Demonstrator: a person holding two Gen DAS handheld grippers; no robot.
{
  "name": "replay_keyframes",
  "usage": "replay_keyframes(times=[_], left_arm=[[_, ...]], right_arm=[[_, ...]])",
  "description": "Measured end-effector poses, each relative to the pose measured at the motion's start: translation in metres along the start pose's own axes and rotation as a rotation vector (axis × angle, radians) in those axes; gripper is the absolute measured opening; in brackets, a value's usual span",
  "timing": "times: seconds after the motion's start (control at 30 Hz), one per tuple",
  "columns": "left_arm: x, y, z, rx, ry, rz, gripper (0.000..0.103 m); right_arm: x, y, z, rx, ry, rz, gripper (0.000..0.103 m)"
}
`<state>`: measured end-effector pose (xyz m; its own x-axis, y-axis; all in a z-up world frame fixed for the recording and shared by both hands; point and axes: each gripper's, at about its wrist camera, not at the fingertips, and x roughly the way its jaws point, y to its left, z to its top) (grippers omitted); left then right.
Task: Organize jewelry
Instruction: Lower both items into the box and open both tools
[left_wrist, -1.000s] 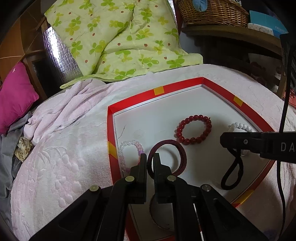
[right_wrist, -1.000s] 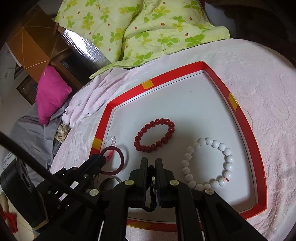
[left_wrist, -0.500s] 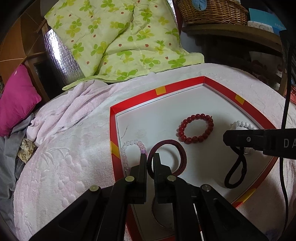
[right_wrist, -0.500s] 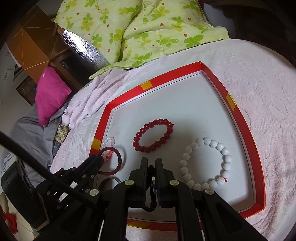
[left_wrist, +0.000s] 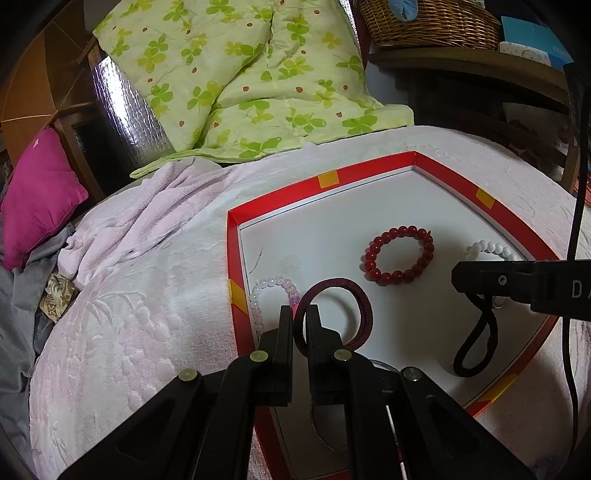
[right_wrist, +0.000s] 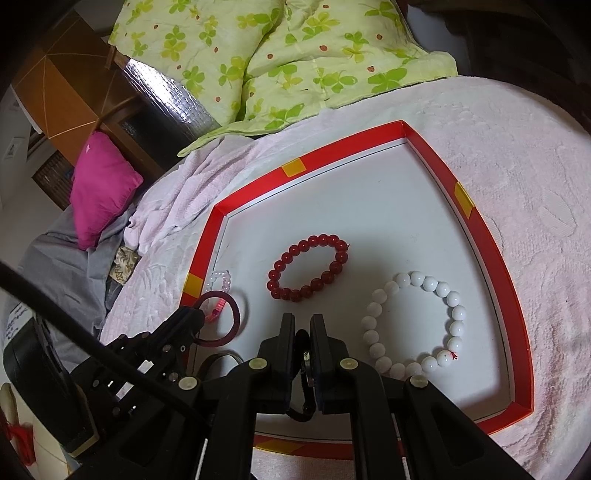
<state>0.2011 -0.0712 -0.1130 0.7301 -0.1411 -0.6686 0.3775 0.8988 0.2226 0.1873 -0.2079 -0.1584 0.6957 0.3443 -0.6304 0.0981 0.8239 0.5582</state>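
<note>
A white tray with a red rim (left_wrist: 332, 181) (right_wrist: 480, 229) lies on a pink blanket. My left gripper (left_wrist: 299, 317) (right_wrist: 195, 314) is shut on a maroon corded ring (left_wrist: 354, 295) (right_wrist: 234, 314) at the tray's near left. My right gripper (right_wrist: 302, 325) (left_wrist: 458, 277) is shut on a black cord loop (left_wrist: 476, 343) (right_wrist: 301, 338), which hangs down to the tray floor. A red bead bracelet (left_wrist: 399, 254) (right_wrist: 310, 267) rests mid-tray. A white bead bracelet (right_wrist: 417, 321) (left_wrist: 491, 247) sits to its right. A pale pink bead bracelet (left_wrist: 273, 286) (right_wrist: 221, 277) lies by the left rim.
A green clover-print quilt (left_wrist: 251, 74) is piled behind the tray. A magenta cushion (left_wrist: 37, 192) sits far left, a wicker basket (left_wrist: 424, 22) on a shelf at the back right. A thin round bangle (left_wrist: 321, 424) lies partly hidden under my left gripper.
</note>
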Motion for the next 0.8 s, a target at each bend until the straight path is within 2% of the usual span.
replay_keyframes(times=[0.5,0.6,0.67,0.8], left_arm=[[0.0005,0.0019,0.0007,-0.003,0.007,0.023,0.008],[-0.0002,0.0021,0.0007,-0.004,0.006,0.037,0.023],[-0.0016,0.0027,0.0009,-0.002,-0.005,0.049,0.039],[-0.0042,0.0047,0.0017,-0.003,-0.017,0.061,0.042]], right_arm=[[0.0022,0.0018,0.0002,0.003,0.006,0.004,0.012],[0.0017,0.0021,0.0000,0.006,0.006,0.005,0.012],[0.0013,0.0019,0.0004,0.011,0.008,0.009,0.012],[0.0002,0.0001,0.0016,0.020,0.005,0.010,0.013]])
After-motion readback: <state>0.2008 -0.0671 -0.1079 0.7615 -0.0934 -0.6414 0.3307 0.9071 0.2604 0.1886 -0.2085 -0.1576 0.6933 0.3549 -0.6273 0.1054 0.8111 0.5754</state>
